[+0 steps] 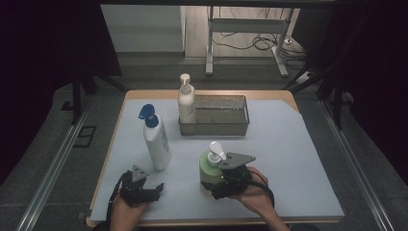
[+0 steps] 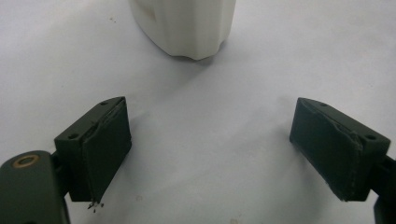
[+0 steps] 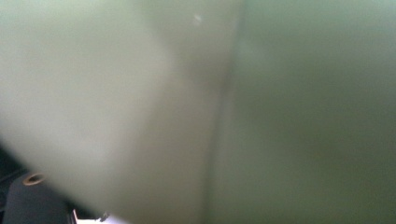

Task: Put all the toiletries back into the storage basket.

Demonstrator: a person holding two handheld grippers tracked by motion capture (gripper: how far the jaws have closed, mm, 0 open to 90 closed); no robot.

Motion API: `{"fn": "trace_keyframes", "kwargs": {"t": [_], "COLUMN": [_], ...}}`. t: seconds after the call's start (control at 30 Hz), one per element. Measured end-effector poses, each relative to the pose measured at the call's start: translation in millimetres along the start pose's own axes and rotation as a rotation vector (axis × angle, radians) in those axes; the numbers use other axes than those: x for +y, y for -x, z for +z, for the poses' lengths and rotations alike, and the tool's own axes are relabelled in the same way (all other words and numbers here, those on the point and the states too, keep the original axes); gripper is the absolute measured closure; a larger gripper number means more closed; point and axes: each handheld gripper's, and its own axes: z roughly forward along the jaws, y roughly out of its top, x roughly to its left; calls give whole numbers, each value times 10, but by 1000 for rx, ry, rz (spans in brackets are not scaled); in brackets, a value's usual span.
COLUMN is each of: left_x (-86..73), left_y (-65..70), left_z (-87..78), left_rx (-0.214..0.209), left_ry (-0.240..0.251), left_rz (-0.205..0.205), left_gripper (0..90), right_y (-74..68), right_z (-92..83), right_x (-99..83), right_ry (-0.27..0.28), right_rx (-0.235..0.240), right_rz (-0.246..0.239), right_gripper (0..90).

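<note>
At the near edge of the table, around 7 o'clock, the left gripper point(image 1: 144, 191) rests on the pale blue sheet point(image 1: 288, 159) with its black jaws spread wide and nothing between them; in the left gripper view only bare sheet lies between the pads point(image 2: 105, 154).

At about 5 o'clock the right gripper point(image 1: 219, 185) sits against the squat green pump bottle with a white pump head point(image 1: 210, 168), its jaws around the bottle's lower body. The right gripper view presses right up on the blurred green wall point(image 3: 233, 116), so the bottle lies between the jaws; whether the pads actually clamp it I cannot tell.

Just beyond the left gripper, at its 12 o'clock, stands the tall white spray bottle with a blue trigger head point(image 1: 156, 139), upright.

Farther back, near the table's middle, sits the rectangular grey metal tray point(image 1: 231, 126). A cream-white pump bottle point(image 1: 186, 103) stands upright in its left end.
</note>
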Motion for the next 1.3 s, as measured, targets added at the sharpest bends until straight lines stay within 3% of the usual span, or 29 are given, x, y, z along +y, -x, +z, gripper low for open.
{"fn": "trace_keyframes", "kwargs": {"t": [0.47, 1.3], "left_x": [0, 0], "left_y": [0, 0], "left_z": [2, 2], "left_rx": [-1, -1], "left_ry": [2, 2], "left_rz": [0, 0], "left_gripper": [123, 123], "right_y": [97, 462], "right_z": [-87, -94], "right_x": [120, 509], "right_ry": [1, 36], "right_rx": [-23, -102], "right_rz": [26, 69], "right_gripper": [117, 118]}}
